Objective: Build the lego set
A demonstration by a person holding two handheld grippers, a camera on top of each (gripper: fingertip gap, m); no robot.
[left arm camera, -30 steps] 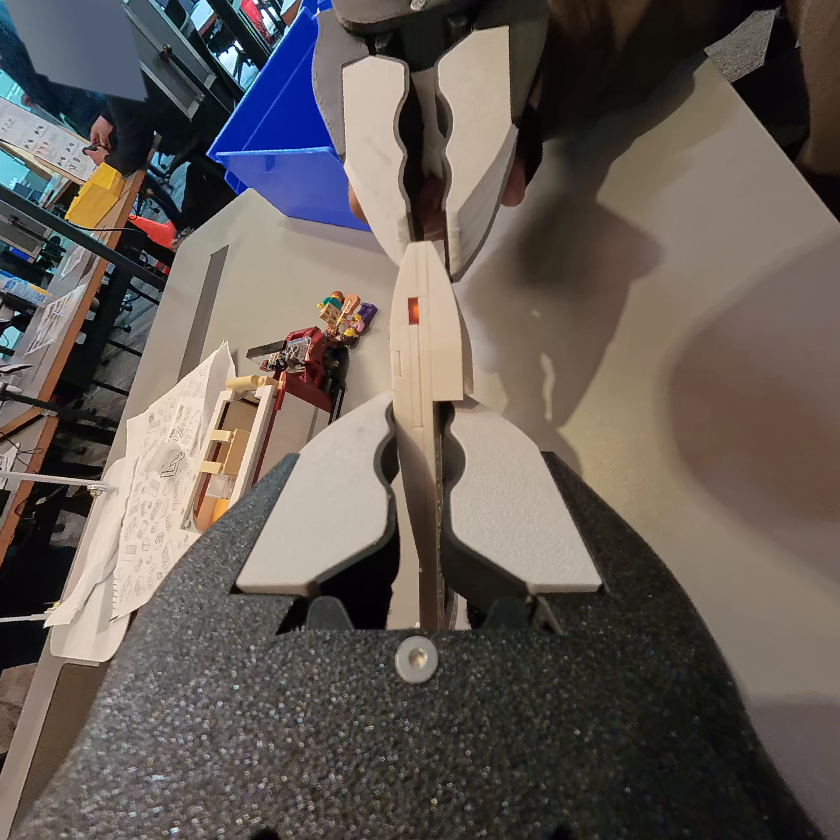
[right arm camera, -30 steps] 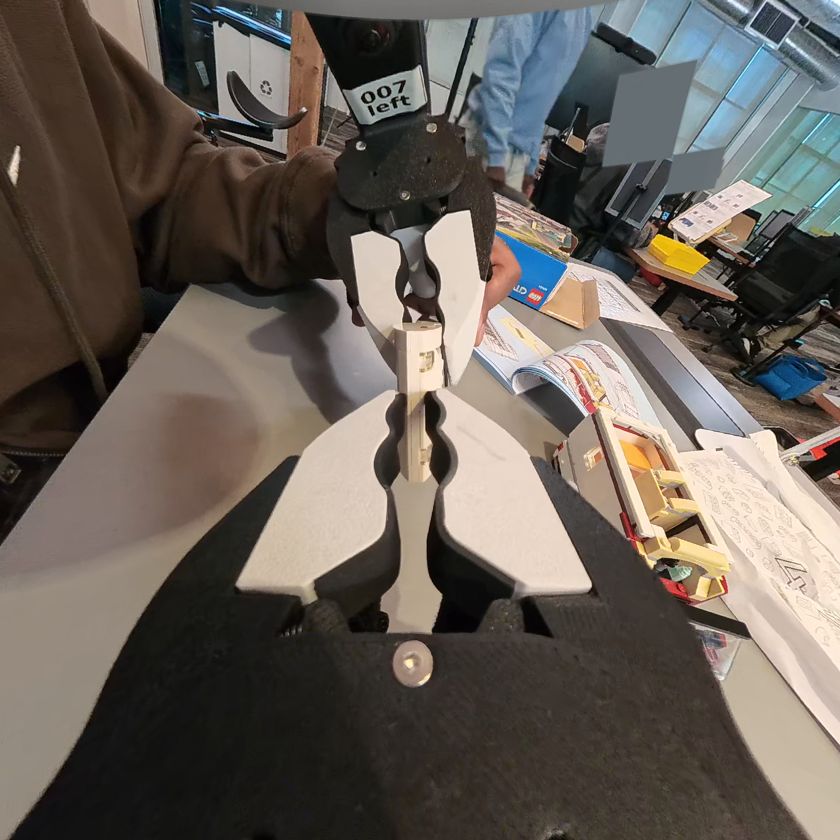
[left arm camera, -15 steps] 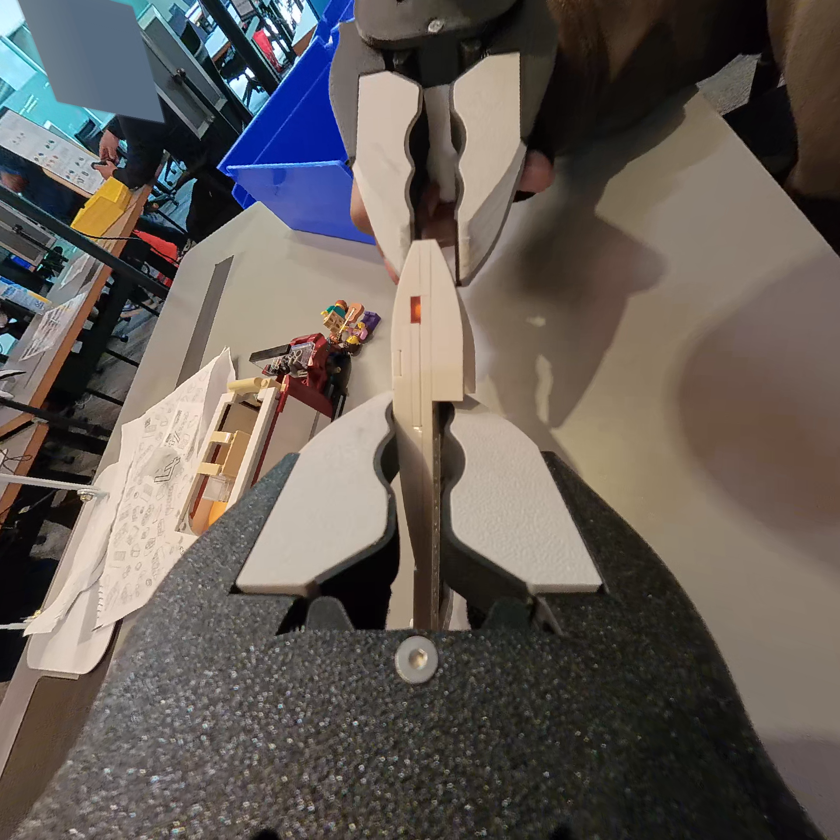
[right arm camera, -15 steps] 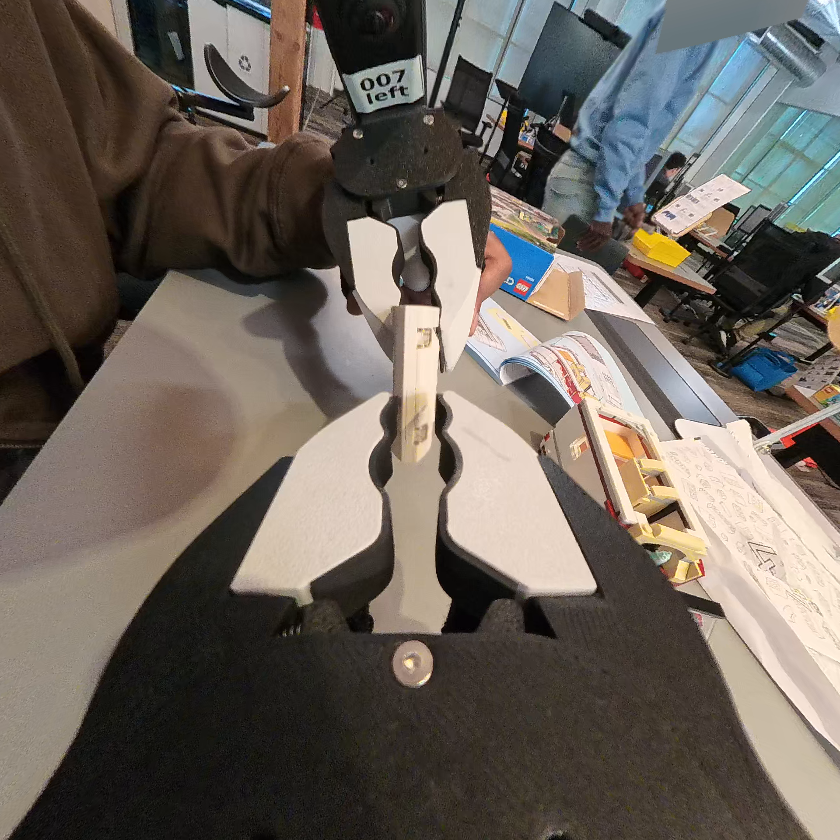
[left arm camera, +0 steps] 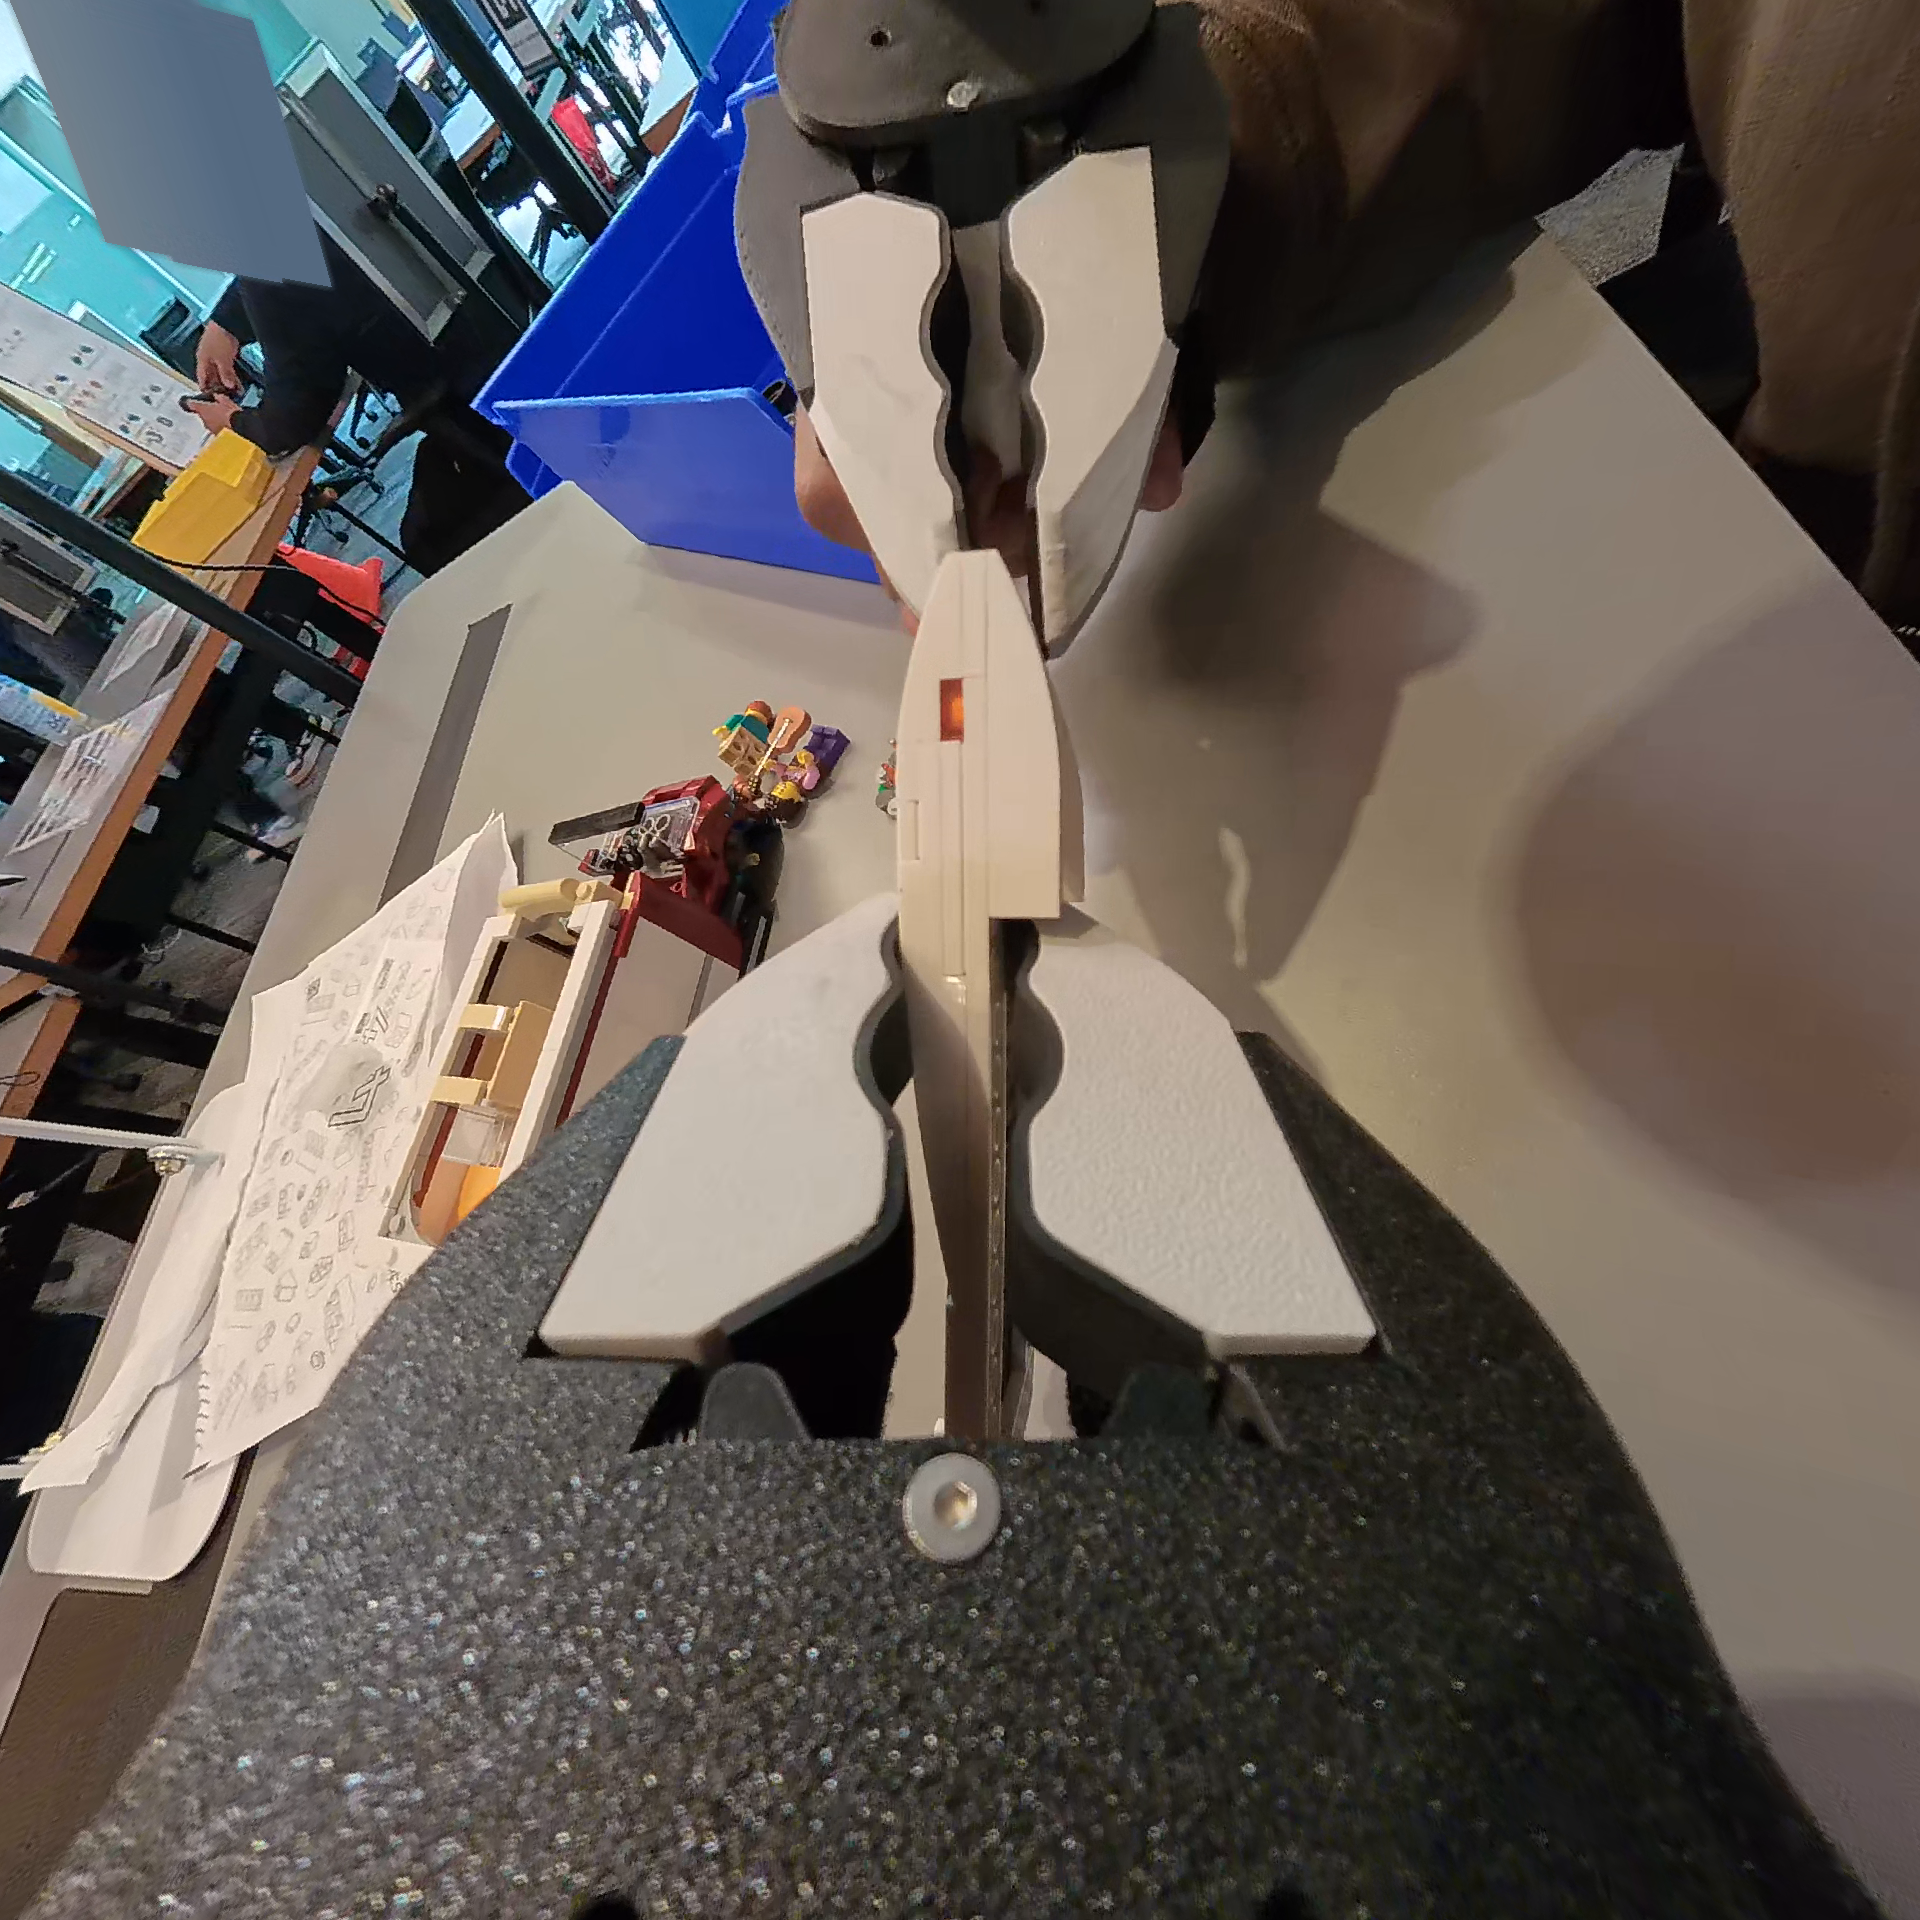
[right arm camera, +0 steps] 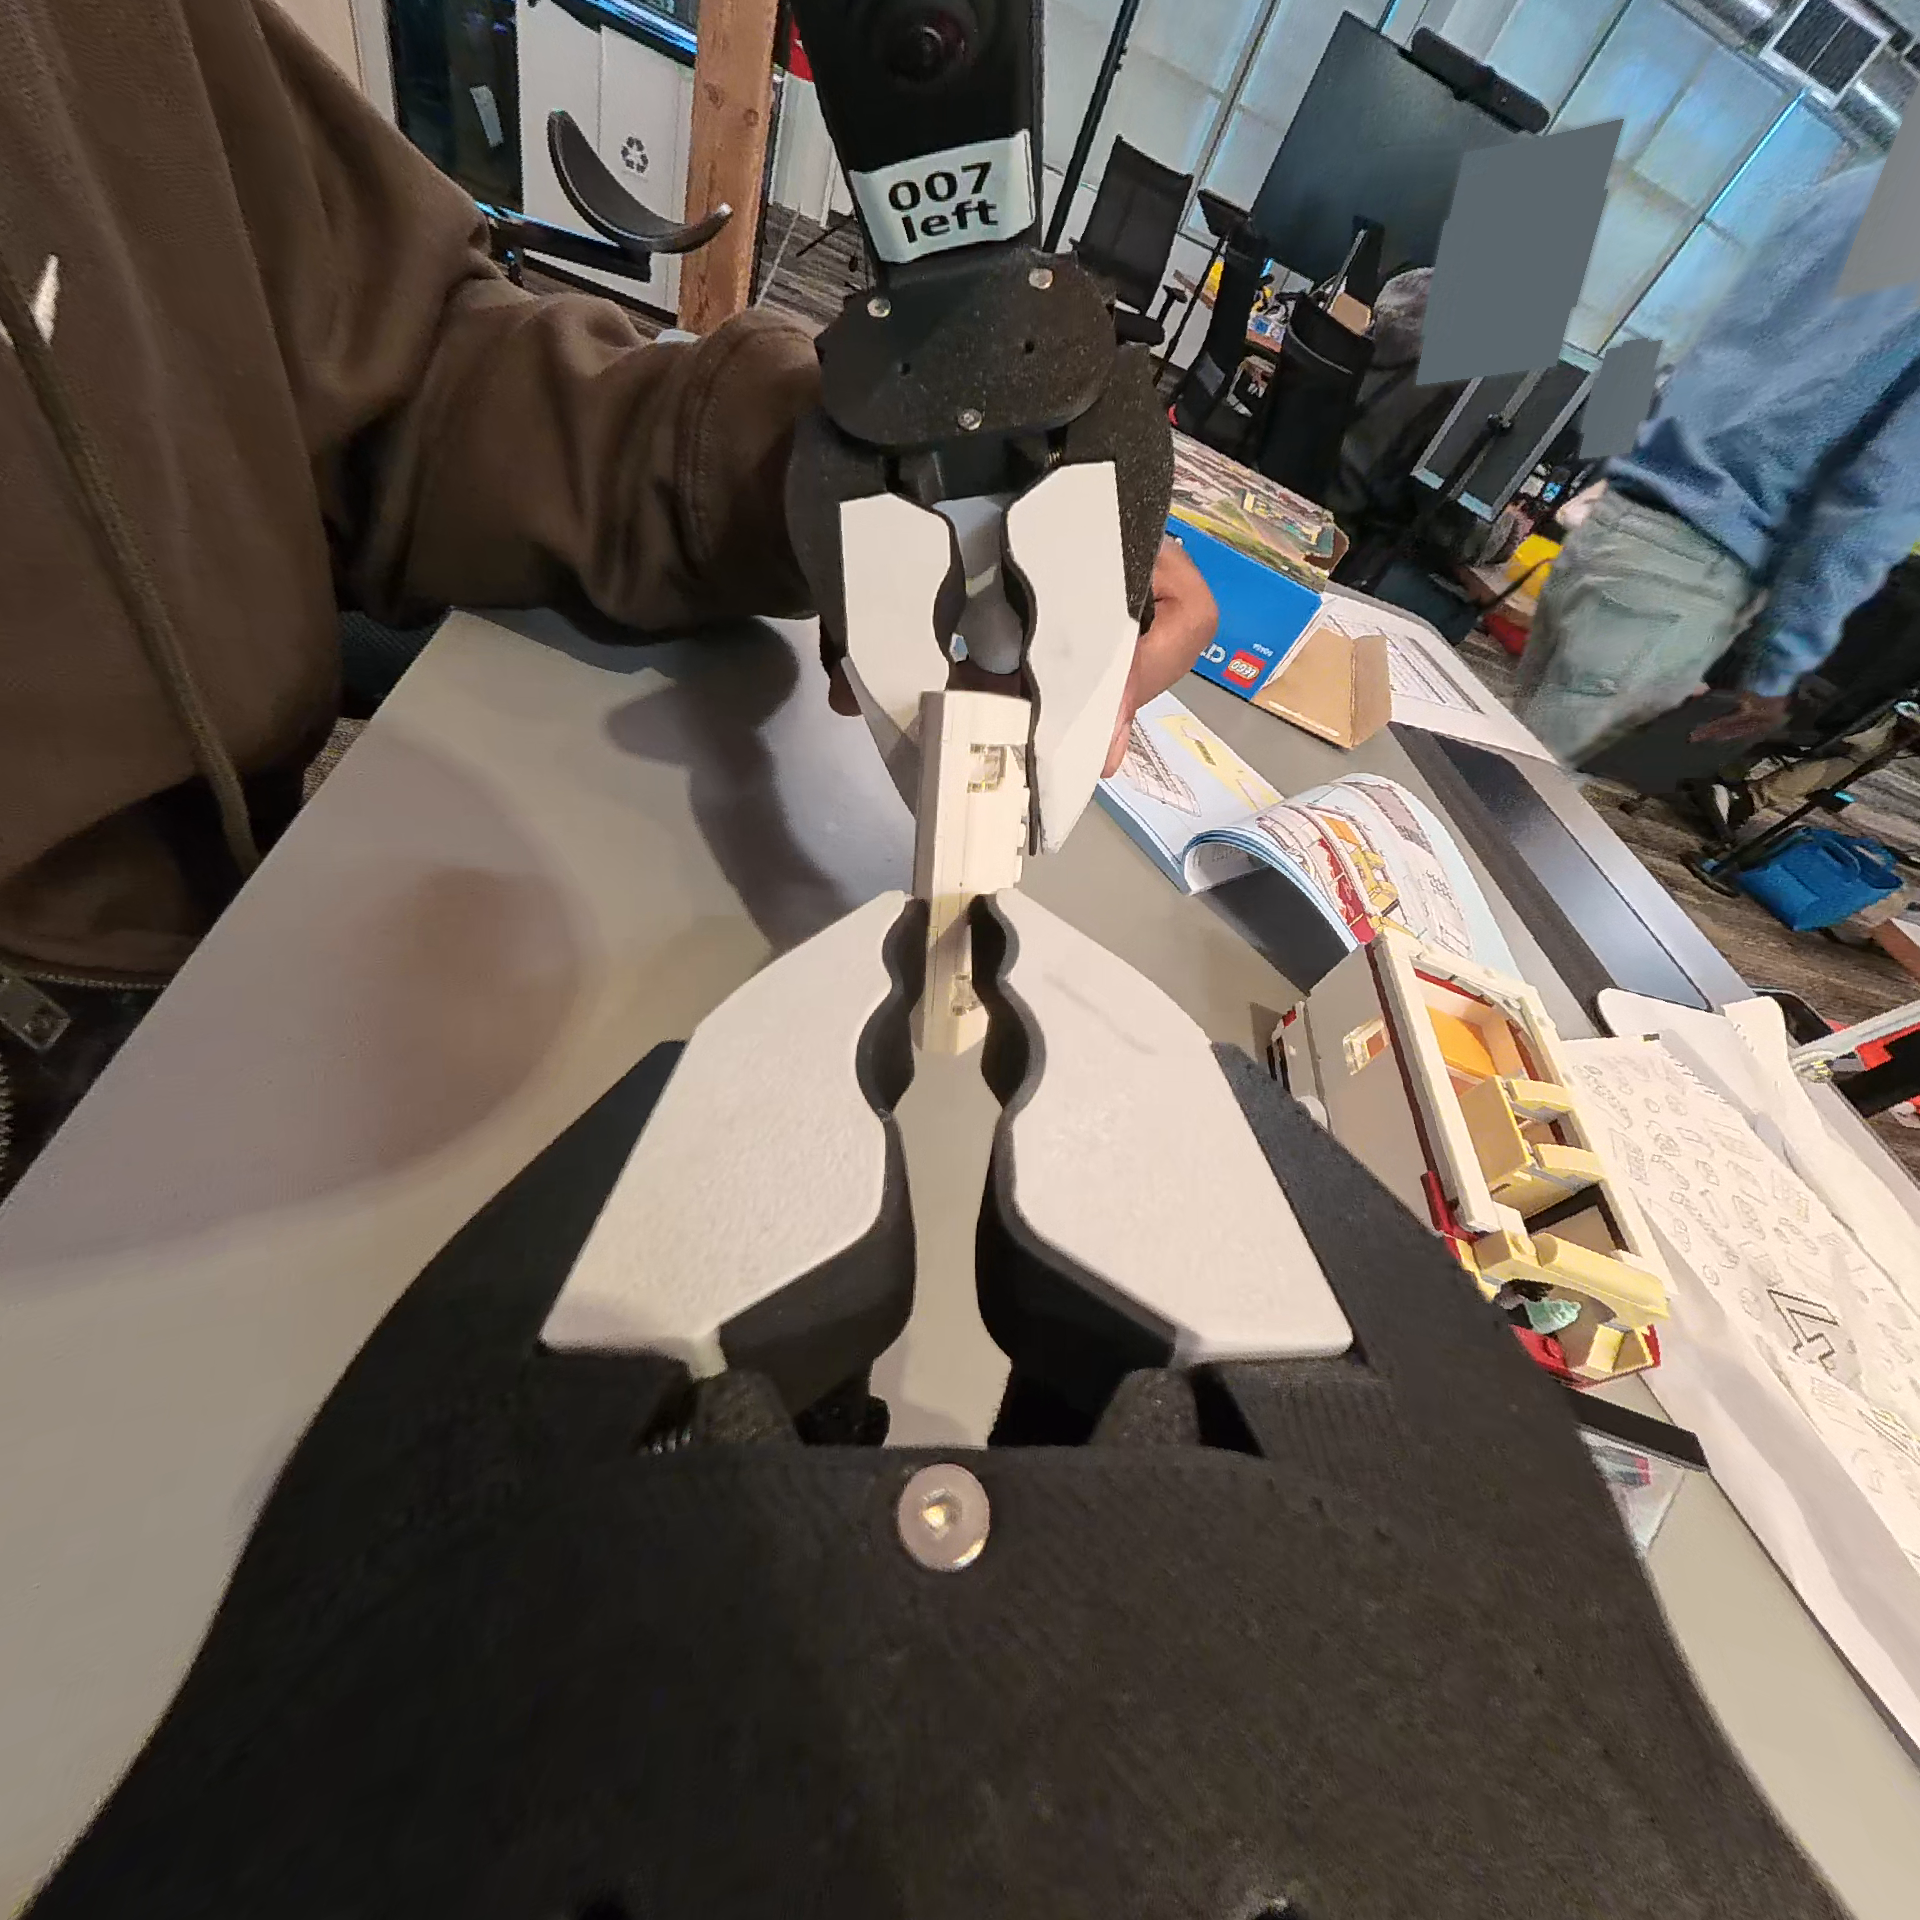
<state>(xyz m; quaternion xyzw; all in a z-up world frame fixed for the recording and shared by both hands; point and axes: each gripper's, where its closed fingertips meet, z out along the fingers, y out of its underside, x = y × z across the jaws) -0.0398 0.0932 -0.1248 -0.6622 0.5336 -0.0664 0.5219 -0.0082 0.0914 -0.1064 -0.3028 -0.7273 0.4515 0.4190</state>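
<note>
Spanning the gap between the two claws, a long white brick-built panel (left arm camera: 987,790) is carried above the grey bench (left arm camera: 1455,727), touching nothing else.

Left claw (left arm camera: 961,935): pinching the panel near its wide end, a pale finger (left arm camera: 790,1101) pressed on each face. Right claw (right arm camera: 951,914): closed on a thin tab at the panel's opposite end, both fingers (right arm camera: 1122,1122) against it.

Judgement on handling: with the piece gripped at both ends, any twist or pull between the two claws loads the brick joints. Both should be kept in line along the panel's length, with no bending across its thin face. The right claw's hold covers little of the panel and looks the weaker of the two.

Nearby, clear of both claws: a part-built cream and dark red model (right arm camera: 1475,1143) beside a printed paper sheet (right arm camera: 1766,1195), an open instruction booklet (right arm camera: 1330,852), small figures (left arm camera: 774,753) and a blue bin (left arm camera: 665,416) at the bench's far edge.

Not determinable: the panel's underside, and how far the panel runs inside the left claw, since the claw body hides it. The hands holding the claws show only at the edges.
</note>
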